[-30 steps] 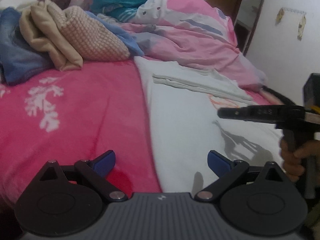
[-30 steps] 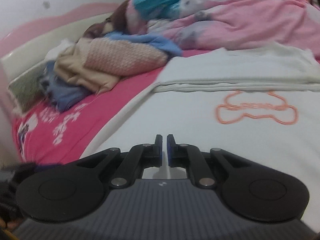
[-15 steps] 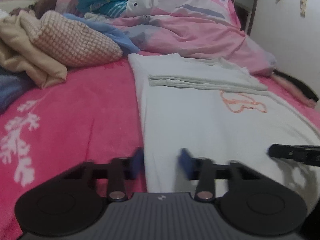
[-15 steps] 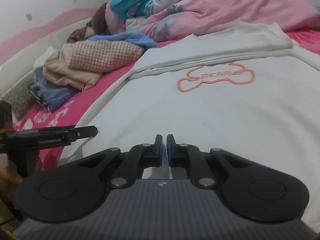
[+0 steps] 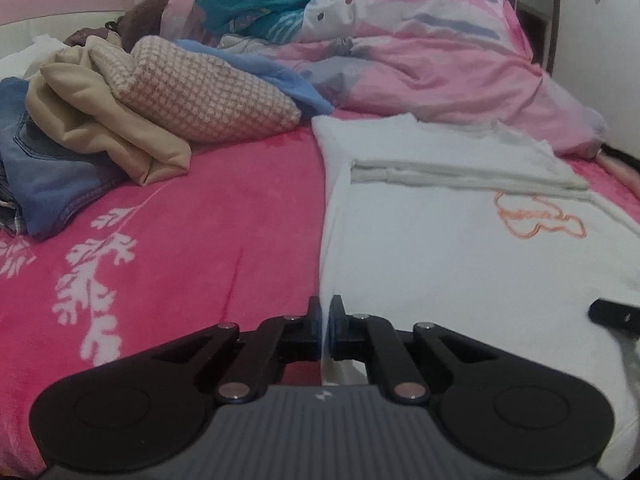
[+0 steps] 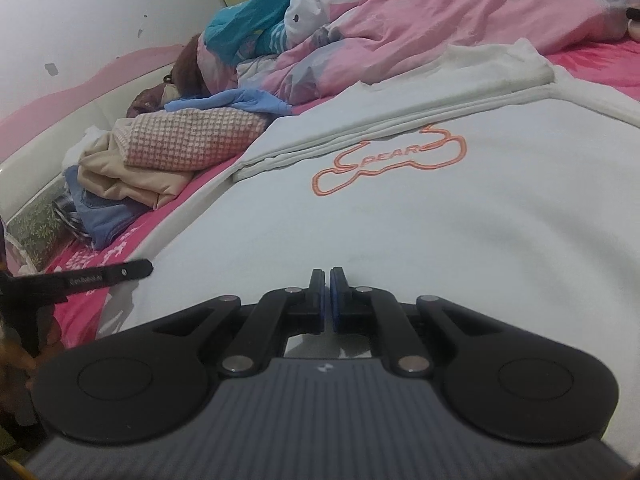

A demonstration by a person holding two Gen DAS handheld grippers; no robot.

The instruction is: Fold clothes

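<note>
Left wrist: gripper point(image 5: 326, 322) at shirt point(image 5: 460, 248) edge.

The left gripper point(image 5: 326, 322), wide open a second ago, now pinches the white shirt point(image 5: 440, 248) at its left edge. It sits lower and nearer the bed's near edge.

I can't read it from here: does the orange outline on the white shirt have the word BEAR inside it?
No: in the right wrist view the orange outline on the white shirt encloses the letters DEAR.
</note>
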